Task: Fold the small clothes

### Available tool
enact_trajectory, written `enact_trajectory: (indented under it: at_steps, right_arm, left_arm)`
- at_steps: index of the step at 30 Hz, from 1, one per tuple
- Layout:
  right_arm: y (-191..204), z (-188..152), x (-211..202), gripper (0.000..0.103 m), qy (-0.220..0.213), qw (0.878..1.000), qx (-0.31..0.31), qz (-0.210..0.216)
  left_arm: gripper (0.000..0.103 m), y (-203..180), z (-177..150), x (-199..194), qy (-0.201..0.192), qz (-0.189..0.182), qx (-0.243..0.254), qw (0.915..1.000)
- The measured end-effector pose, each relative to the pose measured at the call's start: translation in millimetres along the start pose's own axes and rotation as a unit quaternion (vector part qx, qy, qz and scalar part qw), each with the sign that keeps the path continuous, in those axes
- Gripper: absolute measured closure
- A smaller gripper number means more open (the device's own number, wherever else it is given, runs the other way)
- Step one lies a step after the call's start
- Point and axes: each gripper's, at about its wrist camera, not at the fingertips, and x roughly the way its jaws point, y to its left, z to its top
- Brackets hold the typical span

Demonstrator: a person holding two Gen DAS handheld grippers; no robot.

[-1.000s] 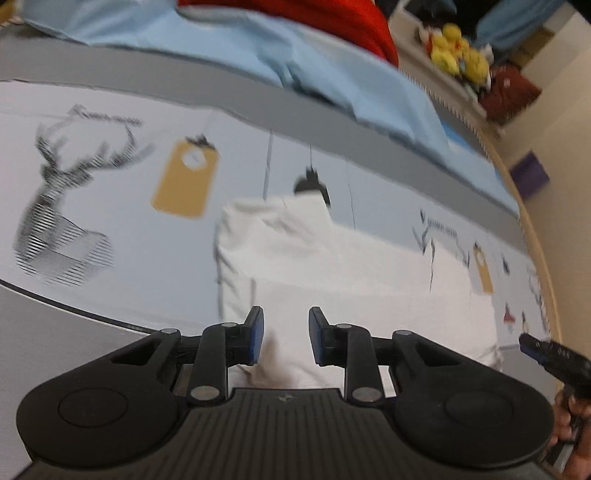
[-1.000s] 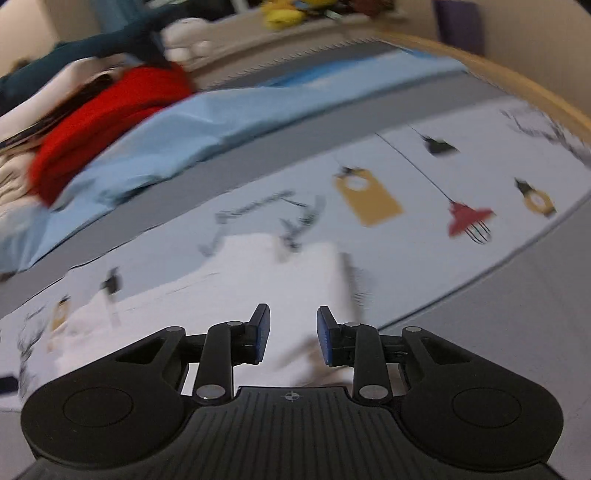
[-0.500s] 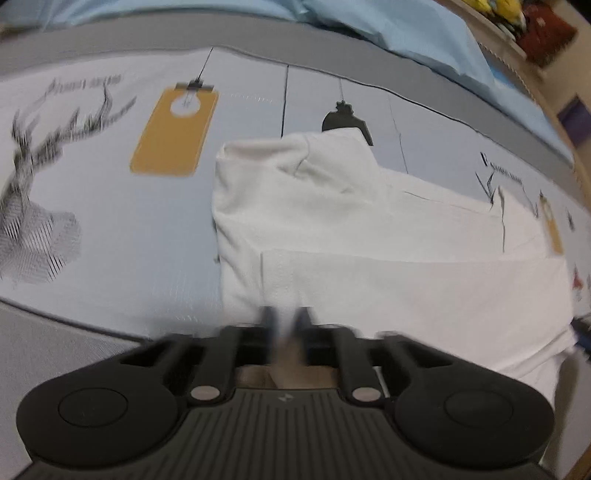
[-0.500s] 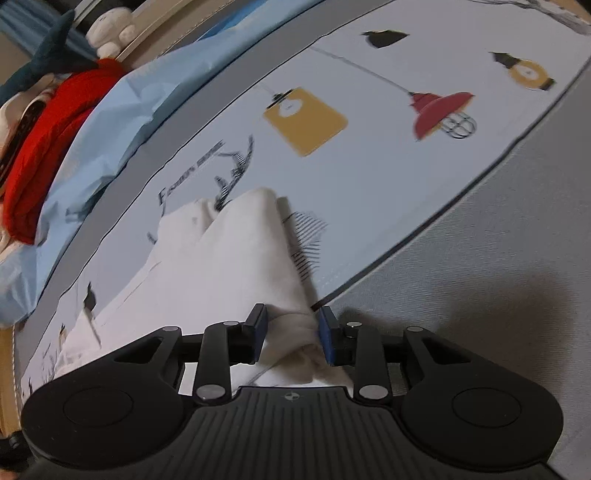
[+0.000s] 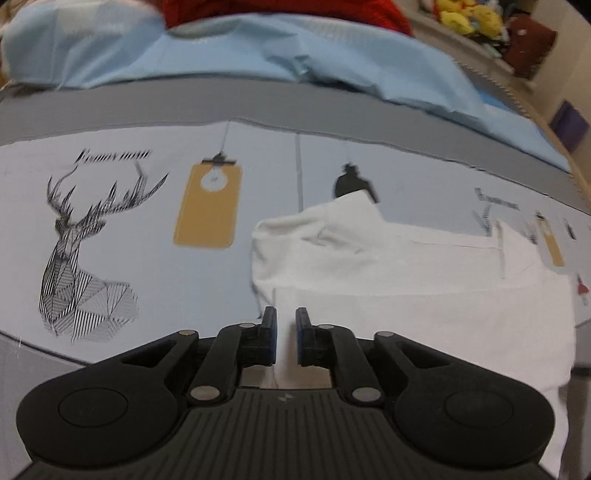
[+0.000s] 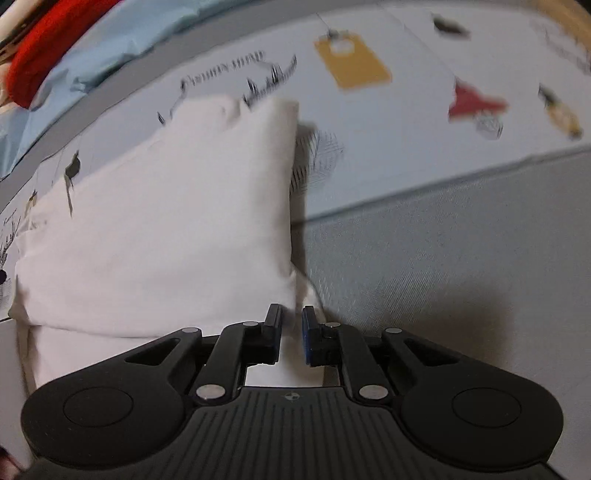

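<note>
A white garment point(image 5: 406, 280) lies partly folded on a printed bedsheet point(image 5: 155, 258). In the left wrist view my left gripper point(image 5: 286, 334) is at the garment's near left corner. A narrow strip of white cloth fills the gap between its blue pads, and the jaws are opening slightly. In the right wrist view the same white garment point(image 6: 166, 221) spreads away to the left. My right gripper point(image 6: 291, 334) is at its near right corner, and its jaws are closing on a fold of the cloth held between the pads.
A grey band point(image 6: 461, 240) borders the sheet on the near side. A rumpled light blue cloth point(image 5: 258, 48) and a red cloth point(image 5: 295, 11) lie at the far side. Plush toys point(image 5: 469, 18) sit on a shelf at the back right.
Both grippers sank onto the garment's near edge and narrowed their jaws on its corners. The left jaws, nearly shut half a second ago, stand slightly wider now.
</note>
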Motion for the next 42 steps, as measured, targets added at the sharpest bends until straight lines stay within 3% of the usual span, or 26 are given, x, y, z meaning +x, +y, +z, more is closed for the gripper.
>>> enact_trajectory:
  at_steps: [4,6,8,9,13,15,17,20,23,27,30,32,34,37,38,39,40,42]
  right_arm:
    - [-2,14,-21,0.089,-0.066,0.997,0.031,0.024]
    - [0,20,-19,0.080,-0.085,0.995,0.040,0.036]
    - [2,30,-10,0.054,-0.097,0.994,0.039,0.040]
    - [4,34,-5,0.050,-0.104,0.993,0.043,0.034]
    - [1,48,11,0.048,-0.119,0.989,0.082,0.039]
    - [0,55,20,0.050,-0.127,0.987,0.096,0.037]
    - [2,62,30,0.099,-0.124,0.987,0.092,0.032]
    - [5,74,24,0.100,-0.176,0.979,0.099,0.027]
    - [13,85,24,0.100,-0.203,0.977,0.069,0.009]
    - [5,82,49,0.093,-0.141,0.986,0.078,-0.049]
    - [3,77,34,0.091,-0.140,0.985,0.073,-0.074]
    - [11,71,12,0.091,-0.169,0.983,0.038,-0.056]
    - [21,65,-7,0.091,-0.181,0.983,-0.010,-0.010]
    - [30,47,-3,0.091,-0.121,0.986,-0.088,0.067]
    - [31,40,7,0.091,-0.087,0.988,-0.110,0.064]
    - [29,30,26,0.091,-0.039,0.990,-0.133,0.037]
    - [25,23,36,0.095,-0.016,0.989,-0.147,0.016]
    - [21,19,29,0.095,-0.032,0.989,-0.144,0.028]
  left_arm:
    - [0.087,2,-4,1,0.017,-0.018,0.011,0.9996]
    - [0.084,2,-11,8,0.042,-0.031,0.019,0.9985]
    - [0.076,0,-19,14,0.063,-0.036,0.027,0.9970]
    - [0.076,0,-24,18,0.072,-0.035,0.029,0.9964]
    - [0.077,3,-37,27,0.087,-0.029,0.041,0.9949]
    - [0.087,4,-39,27,0.085,-0.032,0.046,0.9948]
    - [0.097,4,-40,21,0.075,-0.029,0.057,0.9951]
    - [0.099,4,-36,10,0.057,-0.051,0.053,0.9957]
    - [0.099,0,-36,12,0.062,-0.048,0.067,0.9946]
    - [0.092,1,-37,17,0.080,-0.037,0.074,0.9934]
    - [0.092,-1,-30,6,0.056,-0.028,0.077,0.9951]
    - [0.092,-6,-25,-3,0.036,-0.041,0.079,0.9954]
    - [0.092,-11,-24,-4,0.032,-0.061,0.082,0.9942]
    - [0.092,-18,-32,11,0.053,-0.054,0.107,0.9914]
    - [0.092,-19,-37,21,0.073,-0.037,0.115,0.9900]
    - [0.092,-19,-41,28,0.090,-0.020,0.121,0.9883]
    - [0.091,-19,-44,30,0.092,-0.015,0.126,0.9877]
    - [0.091,-22,-41,22,0.080,-0.017,0.124,0.9889]
